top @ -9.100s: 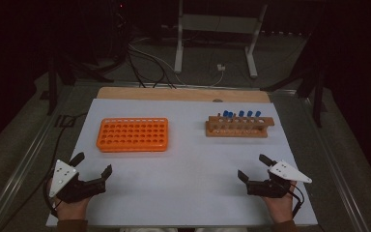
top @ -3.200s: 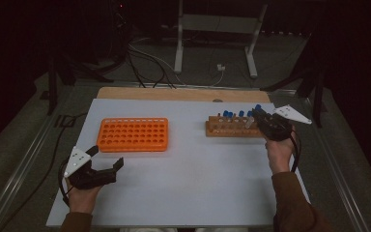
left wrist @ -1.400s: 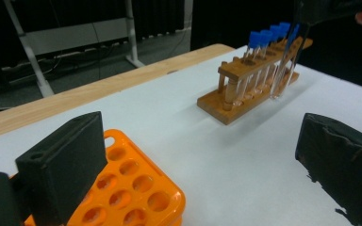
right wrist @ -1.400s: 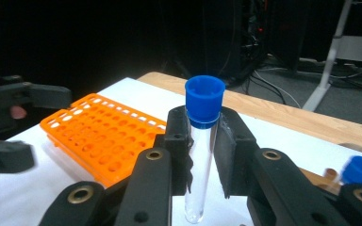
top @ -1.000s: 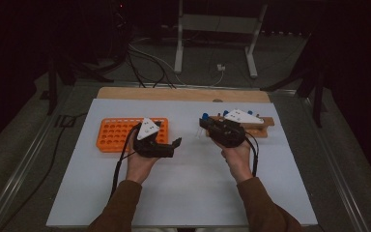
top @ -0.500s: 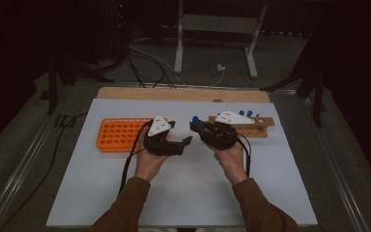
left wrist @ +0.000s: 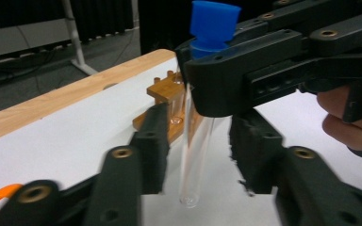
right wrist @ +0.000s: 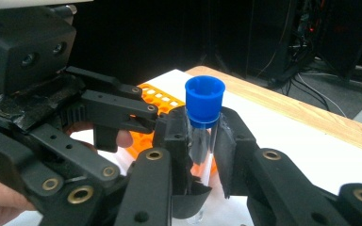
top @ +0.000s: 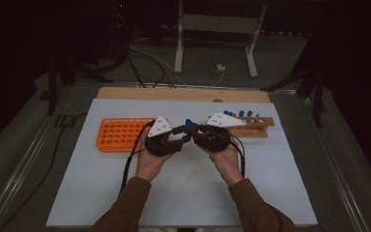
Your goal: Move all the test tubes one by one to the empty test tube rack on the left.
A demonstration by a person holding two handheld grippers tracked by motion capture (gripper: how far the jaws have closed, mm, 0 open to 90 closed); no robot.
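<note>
A clear test tube with a blue cap [right wrist: 204, 100] stands upright in my right gripper [right wrist: 201, 134], which is shut on it just below the cap. In the high view the two grippers meet above the mat's middle, with the tube [top: 188, 123] between them. My left gripper [left wrist: 199, 139] is open, and its fingers [left wrist: 152, 148] straddle the tube's [left wrist: 193, 181] lower glass with a gap on each side. The tube's round bottom hangs above the white mat. In the high view my left gripper [top: 182, 137] faces my right gripper [top: 194, 130].
An orange rack [top: 120, 135] with many empty holes lies at the left of the white mat [top: 183, 193]. A wooden rack [top: 257, 126] with several blue-capped tubes stands at the right, behind my right hand. A wooden strip [top: 174, 94] edges the far side.
Both hands have closed in on each other over the mat's middle. The right gripper has brought the capped tube leftward, and the left gripper's jaws now stand around its lower part.
</note>
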